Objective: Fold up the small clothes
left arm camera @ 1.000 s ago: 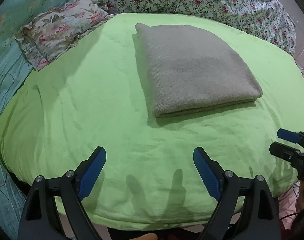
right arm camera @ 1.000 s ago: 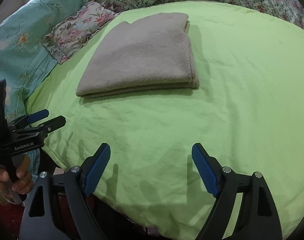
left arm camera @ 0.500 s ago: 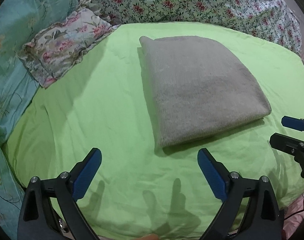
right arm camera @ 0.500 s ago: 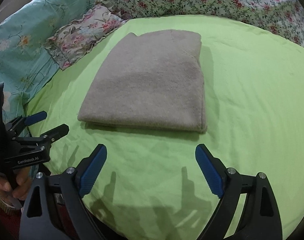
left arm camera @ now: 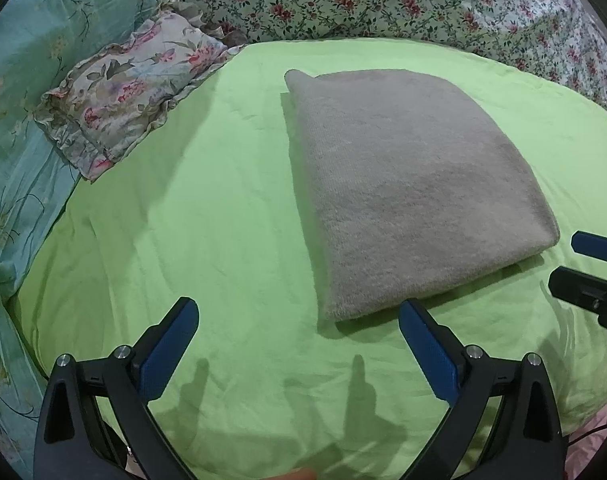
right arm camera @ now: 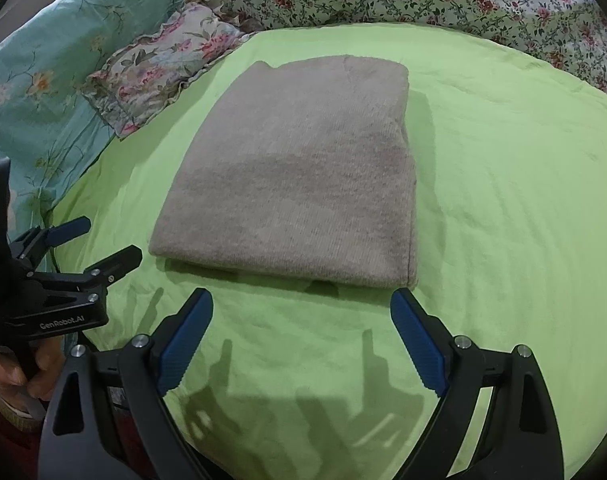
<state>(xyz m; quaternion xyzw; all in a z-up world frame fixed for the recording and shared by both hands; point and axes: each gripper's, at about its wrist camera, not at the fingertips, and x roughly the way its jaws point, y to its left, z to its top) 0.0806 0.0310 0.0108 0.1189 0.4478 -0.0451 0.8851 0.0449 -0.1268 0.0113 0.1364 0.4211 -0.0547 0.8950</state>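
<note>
Green sheet (left arm camera: 231, 216) bears folded grey garment (left arm camera: 407, 200) (untouched).

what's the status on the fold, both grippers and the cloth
Left gripper opening, right gripper open, both empty. Grey folded cloth flat on green sheet, untouched. Nothing in the way.

Your right gripper (left arm camera: 591, 264) runs off the left view's edge; the folded cloth's (right arm camera: 299, 184) inner layers stay hidden.

A ruffled floral pillow (left arm camera: 135, 92) lies between teal bedding (left arm camera: 19, 120) and floral quilt (left arm camera: 383, 4).
</note>
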